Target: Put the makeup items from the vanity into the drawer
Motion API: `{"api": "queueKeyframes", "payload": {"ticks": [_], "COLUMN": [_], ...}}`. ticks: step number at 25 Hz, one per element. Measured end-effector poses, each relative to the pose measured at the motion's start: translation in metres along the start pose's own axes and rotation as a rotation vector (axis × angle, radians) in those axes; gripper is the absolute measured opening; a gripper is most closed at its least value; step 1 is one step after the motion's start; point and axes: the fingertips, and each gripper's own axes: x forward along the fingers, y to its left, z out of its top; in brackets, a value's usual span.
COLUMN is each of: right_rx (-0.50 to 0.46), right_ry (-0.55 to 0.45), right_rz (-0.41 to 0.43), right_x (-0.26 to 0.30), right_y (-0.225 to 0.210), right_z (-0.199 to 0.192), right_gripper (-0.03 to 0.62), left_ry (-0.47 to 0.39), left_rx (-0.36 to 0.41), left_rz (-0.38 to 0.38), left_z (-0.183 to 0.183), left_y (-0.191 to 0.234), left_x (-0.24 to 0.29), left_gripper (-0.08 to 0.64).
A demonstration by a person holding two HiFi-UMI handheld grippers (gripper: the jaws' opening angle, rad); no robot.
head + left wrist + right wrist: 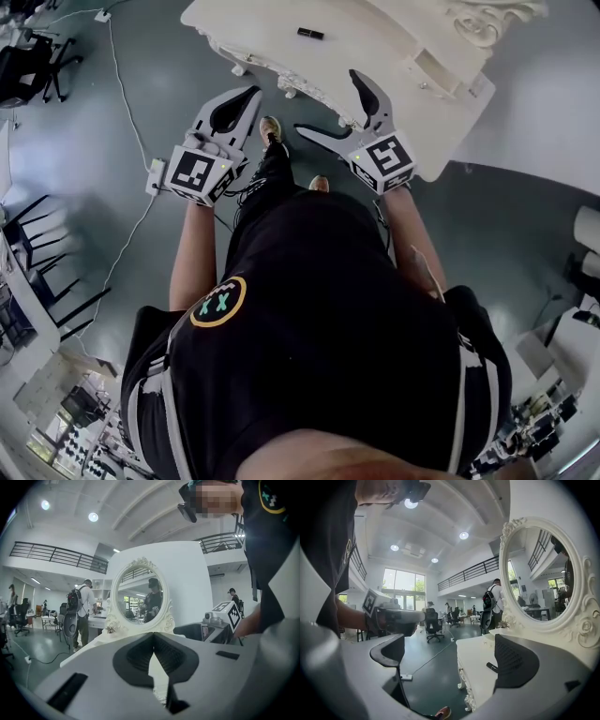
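Standing short of vanity (375, 37). Left gripper (251, 94) jaws pressed together, nothing between: idle for now. Right gripper (328, 101) spread wide, empty, likely readied for dark makeup item (310, 34) lying on top at 12 o'clock. Drawer (439, 70) maybe at 1 o'clock; unclear.

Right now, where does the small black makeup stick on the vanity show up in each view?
Head view: the black stick lies at upper centre, on the vanity top.
Left gripper view: not in it.
Right gripper view: lower centre, on the vanity top.
Shared landmark: the ornate mirror frame, seen in all three.
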Motion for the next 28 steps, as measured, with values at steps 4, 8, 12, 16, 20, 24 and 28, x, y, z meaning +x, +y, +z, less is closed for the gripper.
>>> {"api": "queueKeyframes", "payload": {"ticks": [4, 8, 12, 16, 20, 24, 28], "right_rx": [0.000, 0.004, 0.009, 0.013, -0.009, -0.002, 0.013], "right_ry": [0.007, 0.021, 0.045, 0.043, 0.049, 0.089, 0.127], "right_rz": [-0.026, -0.064, -0.096, -0.122, -0.135, -0.170, -0.200], "right_x": [0.025, 0.055, 0.090, 0.126, 0.161, 0.186, 0.202], "right_y": [-0.021, -0.049, -0.079, -0.103, -0.120, -0.143, -0.162], "right_z": [-0.001, 0.001, -0.003, 0.004, 0.014, 0.010, -0.003], "right_gripper": [0.598, 0.598, 0.598, 0.598, 0.598, 0.598, 0.598], "left_ry": [-0.008, -0.020, -0.024, -0.026, -0.023, -0.023, -0.010], "left_rx": [-0.013, -0.018, -0.049, -0.077, -0.102, -0.118, -0.128], "left_rz": [-0.012, -0.041, -0.074, -0.115, -0.165, -0.208, -0.240], "left_z": [-0.008, -0.011, -0.020, -0.025, -0.029, -0.028, -0.035], "left_y": [0.029, 0.065, 0.107, 0.151, 0.189, 0.215, 0.233], "left_x": [0.019, 0.044, 0.069, 0.095, 0.118, 0.138, 0.153], "left_gripper": [0.020, 0.020, 0.020, 0.020, 0.020, 0.020, 0.020]}}
